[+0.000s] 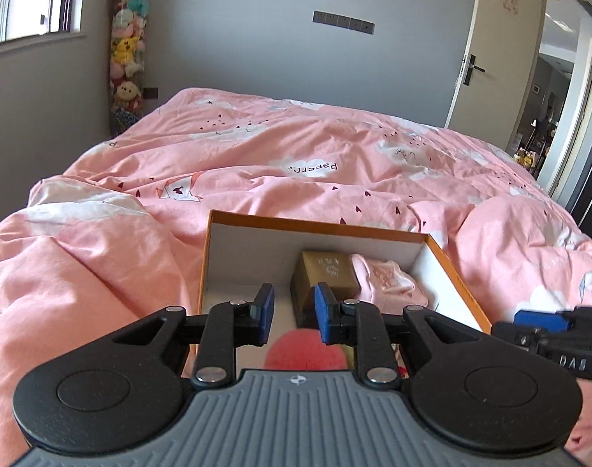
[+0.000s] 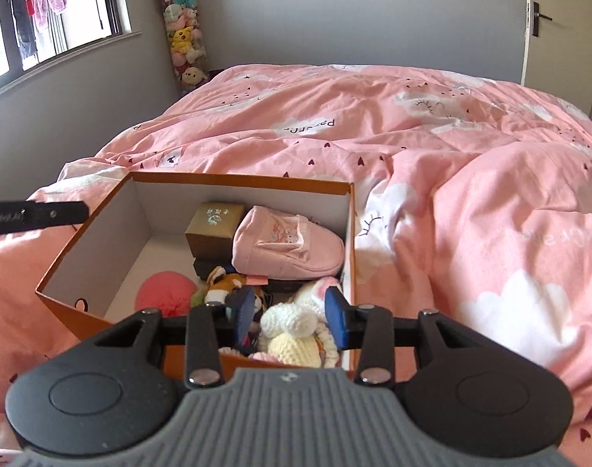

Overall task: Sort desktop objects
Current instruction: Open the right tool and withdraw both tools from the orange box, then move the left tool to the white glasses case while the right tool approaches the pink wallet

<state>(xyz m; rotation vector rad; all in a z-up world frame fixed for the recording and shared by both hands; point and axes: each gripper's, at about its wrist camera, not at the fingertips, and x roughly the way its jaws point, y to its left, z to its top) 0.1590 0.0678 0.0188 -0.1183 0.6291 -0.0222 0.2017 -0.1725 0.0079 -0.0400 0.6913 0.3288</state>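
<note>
Below both claws, on the pink bed [image 2: 432, 148], sits the open orange box [image 2: 237, 179] that holds the things being sorted. Against its far wall stand a small gold box [image 2: 215, 222] and, touching it on the right, a pink pouch [image 2: 286, 243]. A red ball [image 2: 164, 292] lies on the bare floor of the near left part, and soft toys fill the near right corner, a brown plush [image 2: 226, 284] beside a white crocheted bunny [image 2: 292, 321].

The right claw [image 2: 290, 317] hangs over that corner with its jaws half spread and nothing pinched; the bunny lies straight beneath and just ahead of the gap, so this claw is the nearer one to the toys.

The left claw [image 1: 294, 313] hovers over the box's near left side, jaws slightly parted and empty. Seen past its gap is the red ball [image 1: 305, 350], close below it, with the gold box [image 1: 327, 276] farther ahead and a little right.

Judging from this, each claw is placed over its own half, and a straight drop would suit either.
</note>
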